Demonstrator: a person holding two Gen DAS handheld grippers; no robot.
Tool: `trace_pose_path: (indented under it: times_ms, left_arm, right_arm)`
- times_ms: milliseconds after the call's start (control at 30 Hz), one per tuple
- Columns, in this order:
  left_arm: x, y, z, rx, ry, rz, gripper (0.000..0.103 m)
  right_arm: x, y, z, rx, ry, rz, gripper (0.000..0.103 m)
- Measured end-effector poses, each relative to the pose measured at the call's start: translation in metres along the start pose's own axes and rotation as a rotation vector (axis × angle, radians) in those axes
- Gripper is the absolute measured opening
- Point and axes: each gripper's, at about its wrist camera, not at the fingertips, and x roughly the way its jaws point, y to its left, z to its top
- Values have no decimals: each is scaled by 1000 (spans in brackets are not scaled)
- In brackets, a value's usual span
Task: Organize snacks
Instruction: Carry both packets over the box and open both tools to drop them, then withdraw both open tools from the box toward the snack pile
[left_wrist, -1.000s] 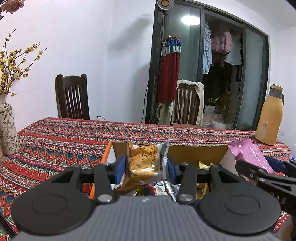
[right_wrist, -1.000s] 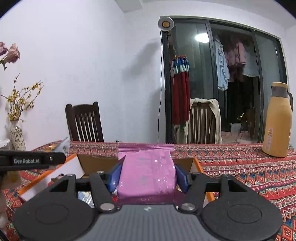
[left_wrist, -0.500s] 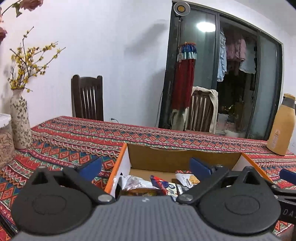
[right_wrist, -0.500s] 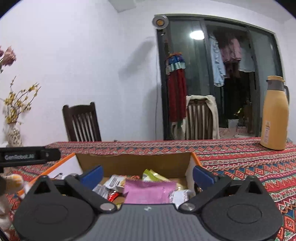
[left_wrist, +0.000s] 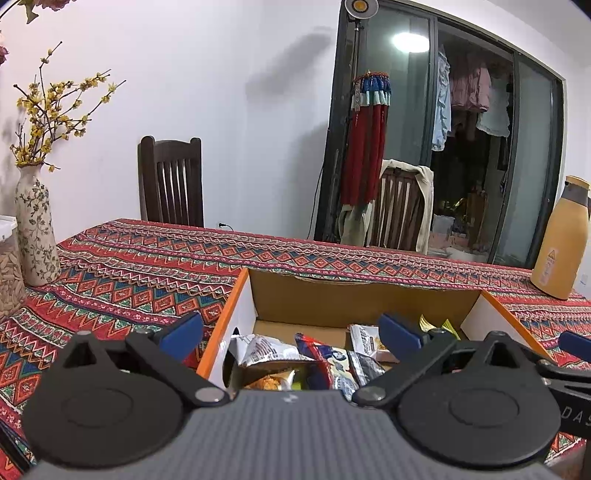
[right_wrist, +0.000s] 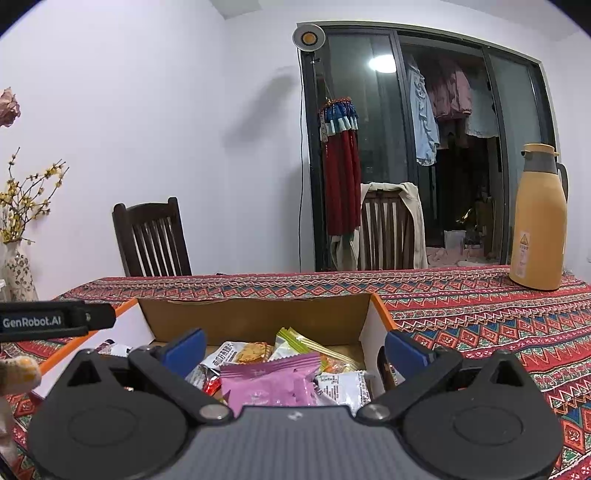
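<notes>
An open cardboard box (left_wrist: 332, 299) with orange edges sits on the patterned tablecloth, holding several snack packets. In the left wrist view my left gripper (left_wrist: 291, 334) hovers over the box's left part, jaws wide open and empty; a yellow biscuit packet (left_wrist: 271, 382) lies below among red and white wrappers. In the right wrist view my right gripper (right_wrist: 293, 345) stands open and empty above the box (right_wrist: 255, 314). A pink packet (right_wrist: 269, 382) lies loose on top of the other snacks right under it. The left gripper's black arm (right_wrist: 55, 319) shows at the left edge.
A floral vase (left_wrist: 35, 229) with yellow branches stands at the table's left. A tall yellow thermos (right_wrist: 537, 218) stands at the far right. Two dark wooden chairs (left_wrist: 171, 184) stand behind the table, before a glass door. Tablecloth lies bare around the box.
Both grippers opened wide. The left let go of the yellow biscuit packet and the right let go of the pink packet; both packets now lie in the box.
</notes>
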Motion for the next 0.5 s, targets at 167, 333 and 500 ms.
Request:
trace_pose_path:
  times_ms: [167,333,500]
  left_arm:
    - [-3,-2,-1,14,-6,-9,103]
    - [-16,-3,4,1,-37,3,103]
    - [-44,-2,13,7,-56,-35,103]
  right_arm:
    - [-1,1,0,-2,1,1,103]
    - [-2,0,1,2,-5,1,103]
    - [-24,-5,13,14,-34,14,103]
